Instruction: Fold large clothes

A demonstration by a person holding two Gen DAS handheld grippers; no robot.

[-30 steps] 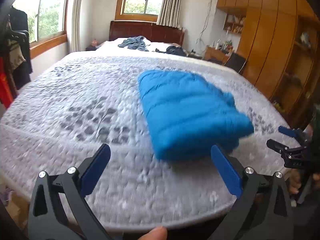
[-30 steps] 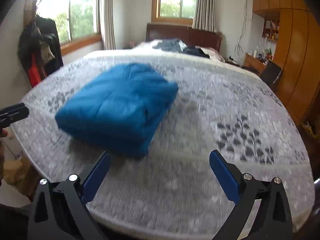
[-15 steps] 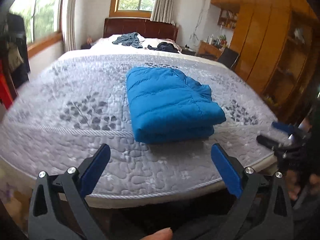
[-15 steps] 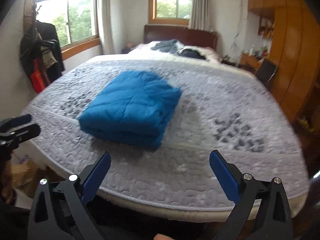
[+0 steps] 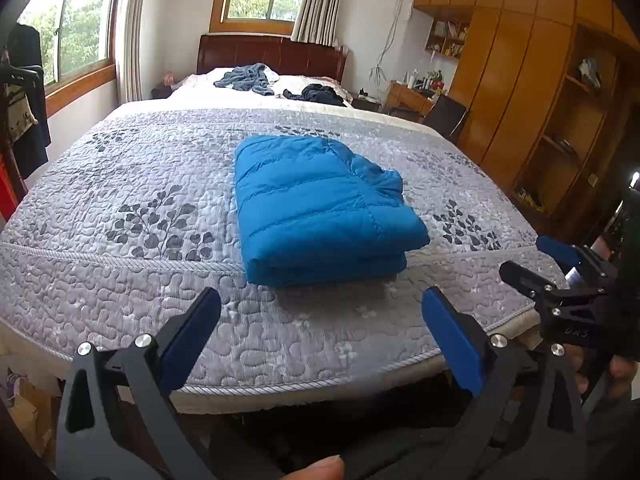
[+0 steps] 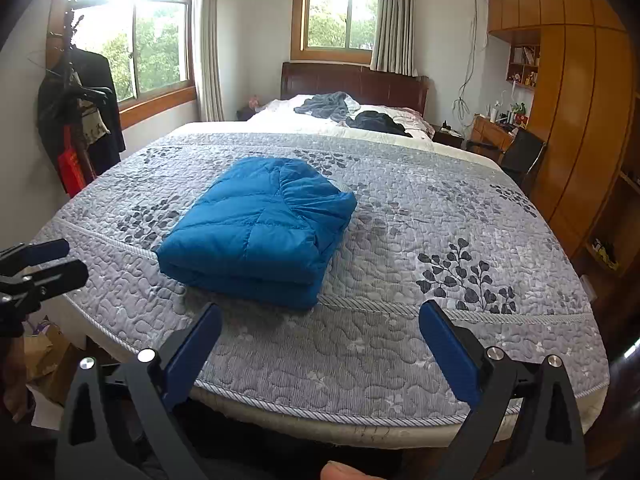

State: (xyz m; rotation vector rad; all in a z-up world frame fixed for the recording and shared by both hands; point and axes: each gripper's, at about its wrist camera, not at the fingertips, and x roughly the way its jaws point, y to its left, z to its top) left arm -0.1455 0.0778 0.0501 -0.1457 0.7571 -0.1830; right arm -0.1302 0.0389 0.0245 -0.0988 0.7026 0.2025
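While both sets of tongs hang wide open and empty off the foot of the bed (image 5: 120, 184), a folded blue jacket (image 5: 320, 208) lies on the grey quilt. From the left tongs (image 5: 320, 332) it sits at twelve o'clock; from the right tongs (image 6: 320, 340), at eleven o'clock.

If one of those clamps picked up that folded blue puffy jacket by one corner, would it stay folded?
Probably not. The blue jacket looks soft and quilted, so its stacked layers would likely sag and fall open. Its puffy padding suggests it is light for its bulk. The smooth-looking shell may slide over the quilted bedspread when pushed.
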